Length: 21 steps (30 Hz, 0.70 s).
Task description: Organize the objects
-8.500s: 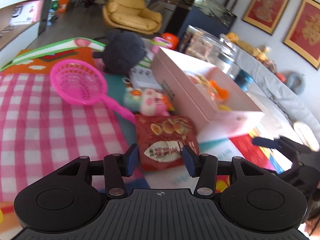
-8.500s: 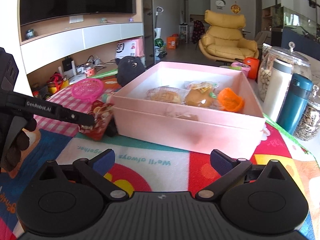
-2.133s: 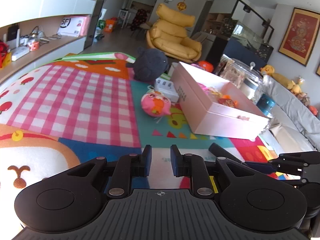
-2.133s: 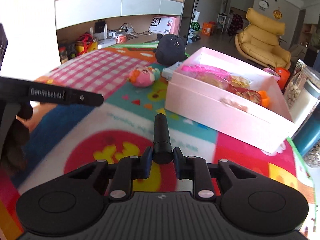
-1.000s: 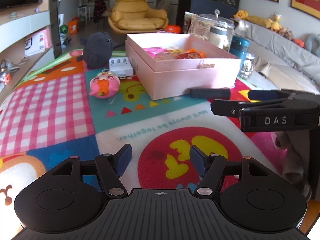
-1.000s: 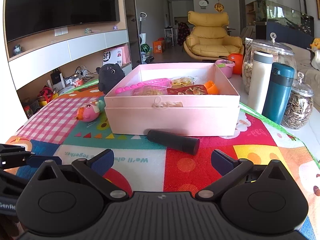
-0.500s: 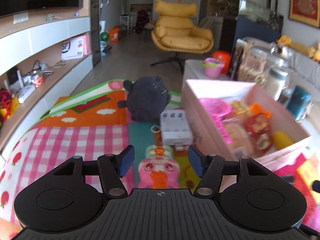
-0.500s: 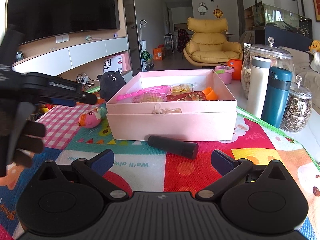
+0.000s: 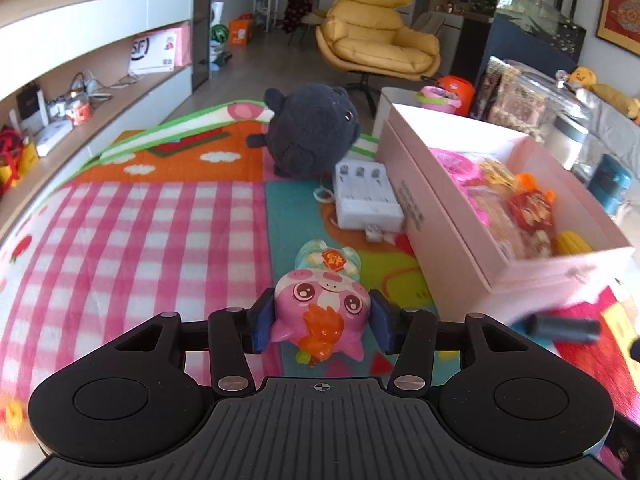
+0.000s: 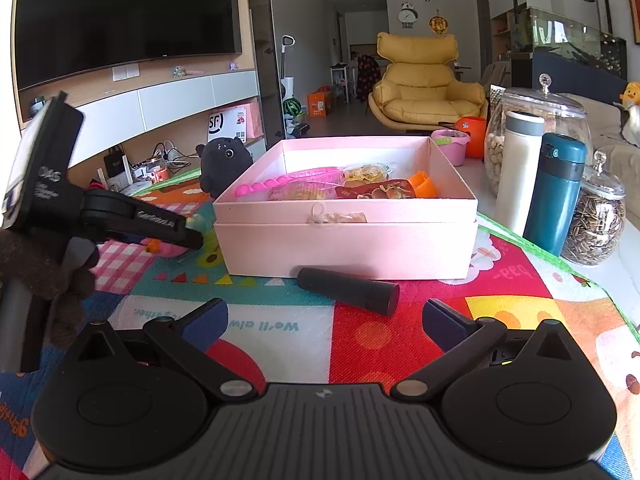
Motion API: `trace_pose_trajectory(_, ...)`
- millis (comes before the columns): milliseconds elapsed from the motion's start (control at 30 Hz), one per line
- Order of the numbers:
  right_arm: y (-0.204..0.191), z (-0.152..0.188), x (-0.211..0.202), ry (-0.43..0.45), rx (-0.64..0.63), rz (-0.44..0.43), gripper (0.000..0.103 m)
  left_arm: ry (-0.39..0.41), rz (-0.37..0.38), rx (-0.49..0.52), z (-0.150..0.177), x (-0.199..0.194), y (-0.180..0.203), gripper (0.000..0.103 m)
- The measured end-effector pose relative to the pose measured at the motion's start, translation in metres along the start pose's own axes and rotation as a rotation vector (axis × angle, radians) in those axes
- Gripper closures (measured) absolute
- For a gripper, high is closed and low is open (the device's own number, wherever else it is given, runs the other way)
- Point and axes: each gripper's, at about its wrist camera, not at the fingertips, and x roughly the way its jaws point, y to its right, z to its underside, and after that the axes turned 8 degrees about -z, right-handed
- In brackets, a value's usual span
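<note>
A pink pig toy lies on the colourful mat just left of the pink box. My left gripper straddles it; its jaws are closing and both blue pads touch the toy's sides. The right wrist view shows that left gripper reaching down beside the box, a gloved hand holding it. My right gripper stands open and empty over the mat. A black cylinder lies just ahead of it against the box front. The box holds a pink scoop, snack packets and an orange toy.
A black plush and a white battery charger sit behind the pig toy. Right of the box stand a white bottle, a teal bottle and glass jars. Pink checked mat spreads to the left.
My left gripper swung away from the black cylinder to the pig toy, came down around it, and its jaws narrowed onto its sides. The right gripper stayed still and open.
</note>
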Motion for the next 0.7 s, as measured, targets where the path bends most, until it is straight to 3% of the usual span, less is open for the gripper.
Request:
trace_pose_trajectory(167,-0.001,0.0,0.004,-0.019,0.0,0.006,0.0,0.027,0.109,-0.019,0.044,-0.041,-0.006,0.051)
trace_pose_trajectory(400,0.005,-0.005,0.009,-0.053,0.015,0.029,0.001,0.12,0.103,0.026,0.084,-0.068,-0.002,0.051)
trace_pose_trajectory(500,0.005,-0.01,0.015,-0.052,-0.062,0.133,0.012,0.132,0.1,0.033,0.086,-0.068,-0.001,0.051)
trace_pose_trajectory(600,0.007,-0.016,0.03,-0.111,-0.131,0.206,0.019,0.135,0.109,0.021,0.091,-0.07,-0.003,0.051)
trace_pose_trajectory(700,0.009,-0.02,0.042,-0.157,-0.202,0.267,0.02,0.136,0.124,0.001,0.091,-0.07,-0.007,0.051)
